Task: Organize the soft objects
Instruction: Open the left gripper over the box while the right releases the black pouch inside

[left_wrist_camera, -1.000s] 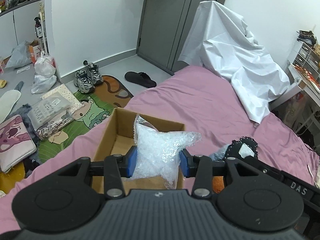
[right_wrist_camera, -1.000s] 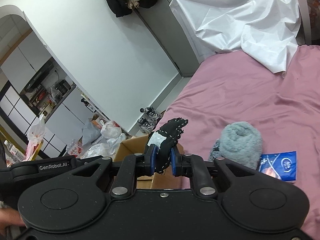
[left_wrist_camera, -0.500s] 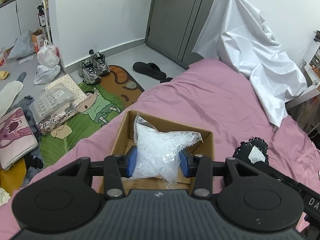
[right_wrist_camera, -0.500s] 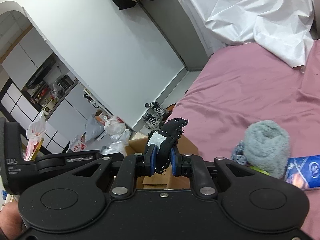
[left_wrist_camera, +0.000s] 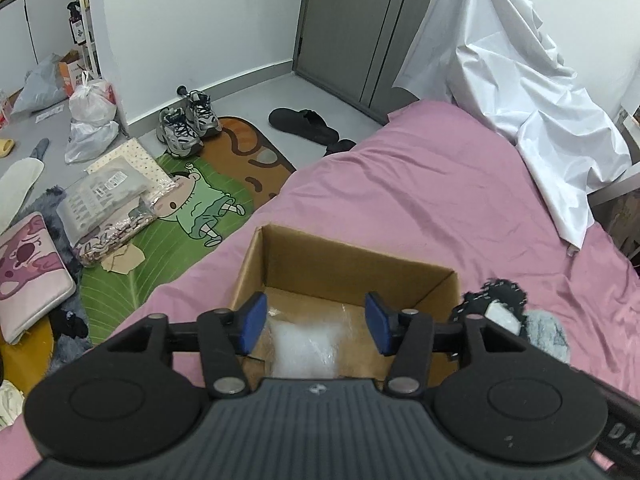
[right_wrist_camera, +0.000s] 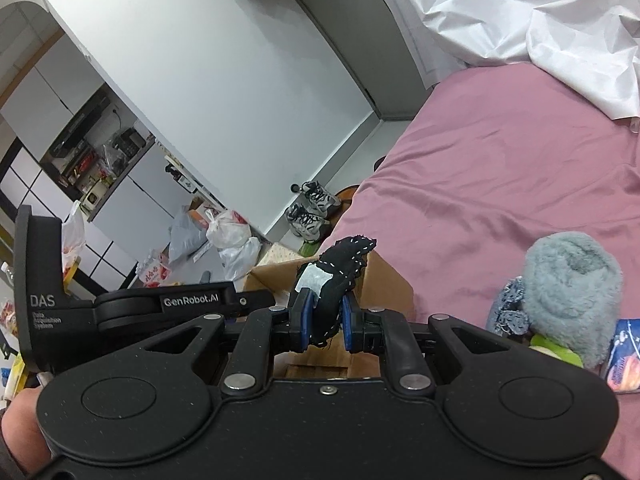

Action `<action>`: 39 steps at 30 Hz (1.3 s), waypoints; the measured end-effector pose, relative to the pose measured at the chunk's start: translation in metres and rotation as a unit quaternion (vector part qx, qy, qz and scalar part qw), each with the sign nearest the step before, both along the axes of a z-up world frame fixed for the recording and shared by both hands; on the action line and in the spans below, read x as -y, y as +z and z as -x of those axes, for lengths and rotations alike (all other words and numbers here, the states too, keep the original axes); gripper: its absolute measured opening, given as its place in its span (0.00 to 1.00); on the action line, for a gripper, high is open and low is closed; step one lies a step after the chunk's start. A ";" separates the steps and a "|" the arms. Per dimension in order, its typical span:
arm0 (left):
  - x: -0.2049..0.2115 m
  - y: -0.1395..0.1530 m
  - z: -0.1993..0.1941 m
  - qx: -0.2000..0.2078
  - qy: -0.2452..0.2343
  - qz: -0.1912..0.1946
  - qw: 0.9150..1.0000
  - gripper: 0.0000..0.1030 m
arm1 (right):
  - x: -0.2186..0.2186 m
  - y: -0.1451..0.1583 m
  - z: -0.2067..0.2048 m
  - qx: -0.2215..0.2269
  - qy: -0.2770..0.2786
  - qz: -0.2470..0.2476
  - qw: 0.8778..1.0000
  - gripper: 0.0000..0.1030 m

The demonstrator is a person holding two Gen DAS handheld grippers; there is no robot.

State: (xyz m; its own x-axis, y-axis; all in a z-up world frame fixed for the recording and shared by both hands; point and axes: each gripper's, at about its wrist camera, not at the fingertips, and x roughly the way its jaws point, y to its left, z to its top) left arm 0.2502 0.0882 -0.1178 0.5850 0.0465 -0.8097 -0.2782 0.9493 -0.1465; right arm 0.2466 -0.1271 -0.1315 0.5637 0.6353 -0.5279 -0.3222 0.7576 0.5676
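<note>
Hanging over the cardboard box (left_wrist_camera: 352,264), the left gripper (left_wrist_camera: 316,322) has its jaws apart; they have just been opening, and the blue pads no longer touch anything. The clear plastic bag (left_wrist_camera: 306,344) lies below and between them, on the floor of the box, so this piece seems to be already put away.

The right gripper (right_wrist_camera: 325,320) has its jaws closed on a black fabric piece (right_wrist_camera: 340,276) with white stitches and a pale label. The fabric stands up above the pads and bends forward, beyond the jaw tips. Behind it is the near corner of the box. To the right of the jaws, on the pink bedsheet (right_wrist_camera: 500,168), a grey fluffy item (right_wrist_camera: 568,292) and a blue packet (right_wrist_camera: 624,356) wait, touching each other.

Several things could go wrong, in my judgement. The box sits close to the edge of the bed, with the floor beside it; if a gripper pushes its wall, it could slide or tip over the side. The two grippers are very near to each other above the same opening, so they could collide if the left one does not move away first. The black fabric is held only at its lower part, and its loose upper end could catch on the rim and stay hanging outside. The plastic bag is light and could also stick to a pad and come up again.
</note>
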 end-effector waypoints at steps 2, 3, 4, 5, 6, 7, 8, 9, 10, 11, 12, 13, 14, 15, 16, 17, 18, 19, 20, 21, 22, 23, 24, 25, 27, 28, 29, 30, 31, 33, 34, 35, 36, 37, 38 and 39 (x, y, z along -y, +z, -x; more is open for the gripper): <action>-0.002 0.004 0.002 0.004 0.002 -0.003 1.000 0.63 | -0.004 -0.002 -0.003 -0.004 0.002 0.002 1.000 0.15; -0.004 0.006 0.002 0.004 0.003 -0.006 1.000 0.65 | -0.007 -0.003 -0.004 -0.007 0.003 0.003 1.000 0.15; -0.006 0.008 0.003 0.005 0.006 -0.008 1.000 0.68 | -0.009 -0.003 -0.004 -0.008 0.004 0.004 1.000 0.15; -0.009 0.011 0.004 0.006 0.009 -0.008 1.000 0.70 | -0.011 -0.004 -0.005 -0.009 0.005 0.005 1.000 0.15; -0.011 0.013 0.004 0.006 0.011 -0.008 1.000 0.71 | -0.014 -0.003 -0.005 -0.010 0.007 0.006 1.000 0.15; -0.014 0.015 0.005 0.006 0.013 -0.009 1.000 0.75 | -0.015 -0.004 -0.006 -0.010 0.008 0.006 1.000 0.15; -0.017 0.017 0.006 0.006 0.014 -0.010 1.000 0.77 | -0.017 -0.003 -0.006 -0.010 0.010 0.008 1.000 0.15; -0.020 0.019 0.007 0.006 0.015 -0.011 1.000 0.79 | -0.019 -0.003 -0.006 -0.011 0.011 0.008 1.000 0.15; -0.023 0.020 0.009 0.005 0.015 -0.012 1.000 0.81 | -0.020 -0.003 -0.006 -0.010 0.010 0.007 1.000 0.15; -0.025 0.020 0.008 0.003 0.015 -0.012 1.000 0.82 | -0.021 -0.002 -0.006 -0.010 0.010 0.006 1.000 0.15; -0.027 0.020 0.009 0.001 0.015 -0.010 1.000 0.83 | -0.022 -0.002 -0.006 -0.011 0.010 0.004 1.000 0.15; -0.030 0.020 0.010 -0.002 0.015 -0.009 1.000 0.84 | -0.023 -0.002 -0.007 -0.011 0.011 0.002 1.000 0.15; -0.032 0.021 0.011 -0.004 0.017 -0.008 1.000 0.84 | -0.025 -0.002 -0.006 -0.011 0.013 0.001 1.000 0.15; -0.034 0.021 0.012 -0.006 0.020 -0.007 1.000 0.84 | -0.027 -0.001 -0.006 -0.011 0.015 0.000 1.000 0.16; -0.036 0.022 0.014 -0.006 0.023 -0.006 1.000 0.84 | -0.029 -0.001 -0.006 -0.011 0.021 -0.001 1.000 0.21; -0.037 0.022 0.015 -0.006 0.024 -0.006 1.000 0.85 | -0.032 -0.001 -0.006 -0.015 0.026 0.003 1.000 0.26; -0.038 0.023 0.017 -0.005 0.023 -0.006 1.000 0.85 | -0.035 -0.003 -0.006 -0.026 0.032 0.007 0.999 0.33; -0.038 0.024 0.019 -0.003 0.021 -0.007 1.000 0.85 | -0.035 -0.005 -0.006 -0.038 0.027 0.008 0.999 0.54; -0.037 0.025 0.020 -0.001 0.019 -0.009 1.000 0.85 | -0.033 -0.007 -0.006 -0.041 0.018 0.008 0.999 0.63; -0.037 0.027 0.023 0.002 0.018 -0.010 1.000 0.85 | -0.031 -0.008 -0.005 -0.041 0.017 0.006 0.999 0.63; -0.036 0.028 0.025 0.005 0.017 -0.012 1.000 0.88 | -0.030 -0.008 -0.005 -0.042 0.020 0.007 0.999 0.63; -0.035 0.030 0.027 0.008 0.019 -0.016 1.000 0.91 | -0.029 -0.006 -0.003 -0.042 0.021 0.009 0.999 0.63; -0.036 0.031 0.030 0.011 0.021 -0.018 1.000 0.92 | -0.028 -0.004 -0.003 -0.044 0.021 0.010 0.999 0.63; -0.036 0.033 0.033 0.014 0.025 -0.020 0.999 0.94 | -0.026 -0.002 -0.001 -0.048 0.019 0.011 0.999 0.64; -0.037 0.036 0.036 0.014 0.030 -0.020 0.999 0.95 | -0.023 0.002 0.003 -0.054 0.014 0.021 0.998 0.68; -0.038 0.037 0.038 0.014 0.031 -0.018 0.999 0.98 | -0.023 0.003 0.005 -0.048 0.014 0.026 0.998 0.70; -0.039 0.038 0.040 0.015 0.032 -0.017 0.999 0.99 | -0.022 0.006 0.010 -0.037 0.013 0.034 0.999 0.72; -0.040 0.040 0.042 0.017 0.033 -0.016 0.999 0.99 | -0.022 0.008 0.013 -0.030 0.010 0.045 0.998 0.74; -0.040 0.041 0.044 0.018 0.033 -0.017 0.999 0.99 | -0.021 0.009 0.016 -0.024 0.007 0.056 0.998 0.76; -0.040 0.044 0.048 0.020 0.034 -0.018 0.999 0.99 | -0.021 0.012 0.019 -0.018 0.005 0.065 0.998 0.76; -0.039 0.045 0.050 0.019 0.036 -0.020 0.999 0.99 | -0.020 0.014 0.021 -0.017 0.004 0.067 0.998 0.77; -0.039 0.046 0.052 0.019 0.037 -0.020 0.999 1.00 | -0.018 0.015 0.024 -0.015 0.001 0.069 0.997 0.79; -0.038 0.047 0.054 0.019 0.038 -0.019 0.999 1.00 | -0.016 0.017 0.026 -0.012 -0.003 0.072 0.997 0.79; -0.038 0.047 0.056 0.019 0.038 -0.016 0.999 1.00 | -0.015 0.018 0.027 -0.008 -0.005 0.075 0.997 0.81; -0.038 0.048 0.059 0.019 0.040 -0.012 0.999 1.00 | -0.013 0.020 0.030 -0.002 -0.010 0.080 0.997 0.84; -0.037 0.049 0.062 0.020 0.042 -0.010 0.999 1.00 | -0.012 0.021 0.031 0.003 -0.012 0.085 0.996 0.86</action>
